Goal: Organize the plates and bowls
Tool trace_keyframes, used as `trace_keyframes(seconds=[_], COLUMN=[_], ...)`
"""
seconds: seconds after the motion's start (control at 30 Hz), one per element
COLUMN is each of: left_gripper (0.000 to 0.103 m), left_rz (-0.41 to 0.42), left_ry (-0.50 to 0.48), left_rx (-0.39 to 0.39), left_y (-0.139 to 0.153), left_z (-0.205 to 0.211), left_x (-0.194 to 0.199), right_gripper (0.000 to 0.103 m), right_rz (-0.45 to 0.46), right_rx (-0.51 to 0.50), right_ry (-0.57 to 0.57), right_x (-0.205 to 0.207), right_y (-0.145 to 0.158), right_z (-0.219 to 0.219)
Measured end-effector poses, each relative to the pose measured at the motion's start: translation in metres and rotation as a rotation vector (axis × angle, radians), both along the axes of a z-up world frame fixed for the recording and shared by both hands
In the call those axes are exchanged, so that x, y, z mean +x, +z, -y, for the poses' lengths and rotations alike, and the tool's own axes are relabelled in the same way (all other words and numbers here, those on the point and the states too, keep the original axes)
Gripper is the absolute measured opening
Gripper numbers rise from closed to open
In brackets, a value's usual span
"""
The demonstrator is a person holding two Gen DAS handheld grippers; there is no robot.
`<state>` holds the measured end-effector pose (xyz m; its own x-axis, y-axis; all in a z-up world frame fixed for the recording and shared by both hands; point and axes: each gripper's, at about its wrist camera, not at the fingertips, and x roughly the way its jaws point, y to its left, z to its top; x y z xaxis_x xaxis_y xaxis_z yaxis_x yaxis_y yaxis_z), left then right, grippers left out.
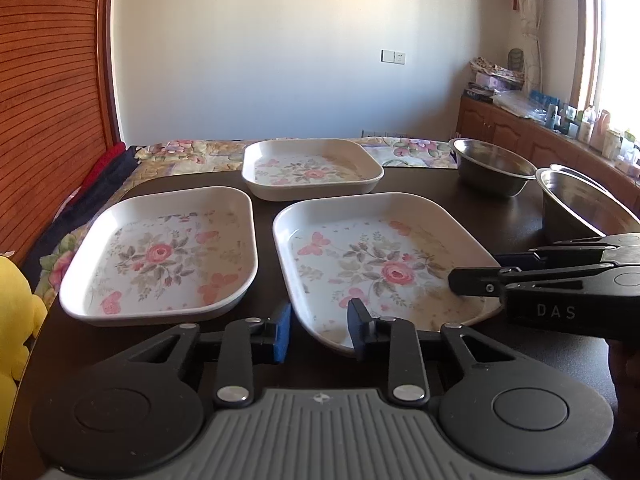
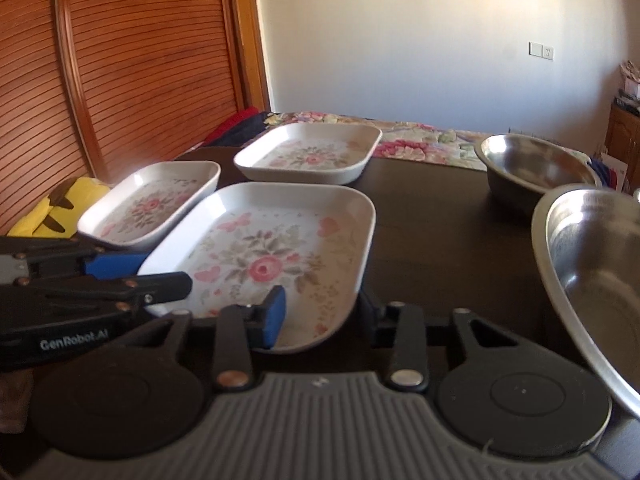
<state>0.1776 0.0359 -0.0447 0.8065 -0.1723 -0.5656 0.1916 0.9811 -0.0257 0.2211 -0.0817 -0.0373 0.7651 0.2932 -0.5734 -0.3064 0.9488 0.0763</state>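
Three white flower-patterned plates lie on the dark table (image 1: 440,188). The largest, nearest plate (image 1: 392,264) (image 2: 260,256) has a gripper on each front corner. My left gripper (image 1: 320,330) (image 2: 164,272) straddles its front left rim, one blue pad outside and the other finger inside, closed against the rim. My right gripper (image 2: 324,320) (image 1: 480,270) clamps the front right rim the same way. A second plate (image 1: 160,256) (image 2: 148,204) sits to the left and a third plate (image 1: 312,168) (image 2: 308,156) behind. Two steel bowls (image 1: 492,164) (image 1: 588,208) stand empty at the right.
A yellow plush toy (image 1: 16,312) (image 2: 60,208) sits off the table's left edge, beside a slatted wooden panel (image 2: 140,60). A floral bedcover (image 1: 412,146) lies beyond the far edge. A wooden sideboard (image 1: 520,128) with clutter runs along the right under the window.
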Motion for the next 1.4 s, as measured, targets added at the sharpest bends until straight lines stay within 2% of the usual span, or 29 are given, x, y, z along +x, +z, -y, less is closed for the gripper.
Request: trace_keyframes(seconds=[0.17, 0.8, 1.4], left_gripper=[0.032, 0.032, 0.032], left_rz=[0.005, 0.045, 0.060], left_ry=[-0.001, -0.020, -0.019], left_rx=[-0.011, 0.008, 0.006], left_y=[0.004, 0.016, 0.014], left_z=[0.000, 0.004, -0.009], left_x=[-0.010, -0.071, -0.133], right_gripper=[0.029, 0.029, 0.029], right_rz=[-0.004, 0.027, 0.036], right_rx=[0.014, 0.077, 0.067], right_ry=[0.000, 0.009, 0.035], right_x=[-0.004, -0.051, -0.113], right_y=[0.002, 0.010, 0.012], right_z=[0.004, 0.020, 0.012])
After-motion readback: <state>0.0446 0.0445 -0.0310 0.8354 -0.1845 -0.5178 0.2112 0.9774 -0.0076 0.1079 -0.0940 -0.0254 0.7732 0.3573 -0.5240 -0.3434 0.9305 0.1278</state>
